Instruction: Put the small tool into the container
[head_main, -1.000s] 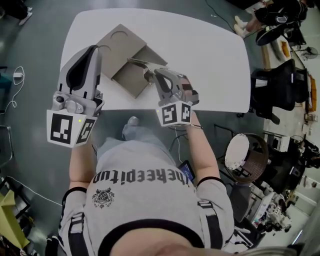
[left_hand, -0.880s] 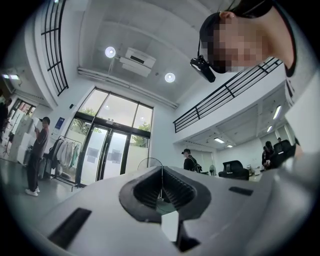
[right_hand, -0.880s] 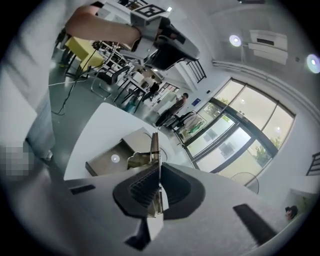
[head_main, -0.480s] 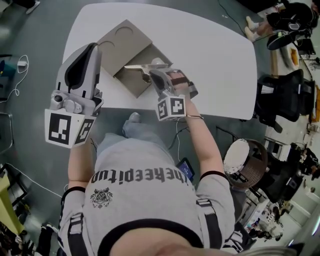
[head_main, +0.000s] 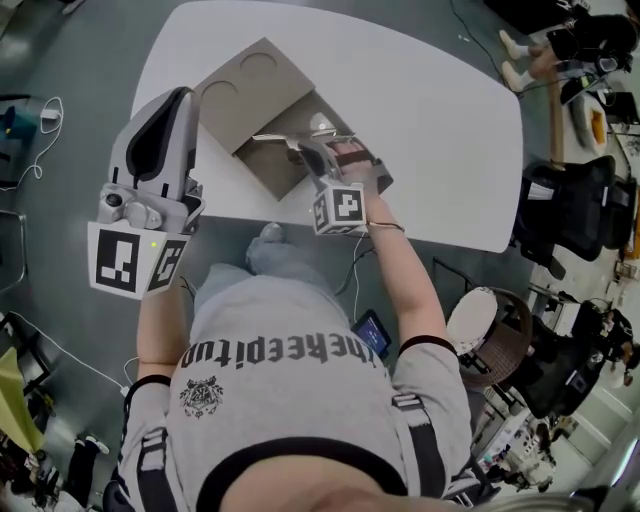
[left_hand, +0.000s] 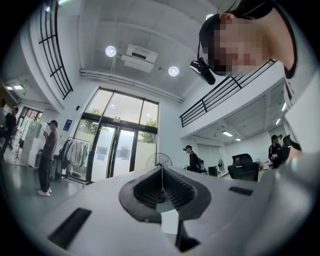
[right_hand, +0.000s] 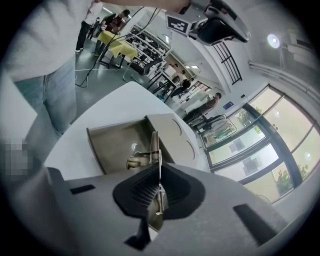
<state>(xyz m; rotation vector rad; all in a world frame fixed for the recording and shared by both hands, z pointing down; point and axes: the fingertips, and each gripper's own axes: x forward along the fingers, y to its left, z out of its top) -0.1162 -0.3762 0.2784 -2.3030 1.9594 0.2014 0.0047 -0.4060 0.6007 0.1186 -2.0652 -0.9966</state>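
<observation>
My right gripper (head_main: 303, 150) is shut on a small metal tool (head_main: 282, 137), which sticks out to the left over the open grey-brown box (head_main: 262, 165) on the white table (head_main: 430, 120). In the right gripper view the tool (right_hand: 153, 146) stands upright between the jaws of the right gripper (right_hand: 160, 176), above the box's hollow tray (right_hand: 111, 142). The box lid (head_main: 248, 85) lies folded back beyond it. My left gripper (head_main: 182, 97) is held high at the left, apart from the box. In its own view the left gripper (left_hand: 161, 176) is shut on nothing and points up at a ceiling.
Something small and pale (right_hand: 134, 147) lies in the tray. Office chairs (head_main: 565, 205) and a round stool (head_main: 490, 310) stand to the right of the table. A phone (head_main: 372, 333) shows at the person's hip. Cables (head_main: 45, 115) lie on the floor at left.
My right gripper has moved a little forward over the table with the tool, which now hangs over the box's tray. The left gripper has stayed raised.
</observation>
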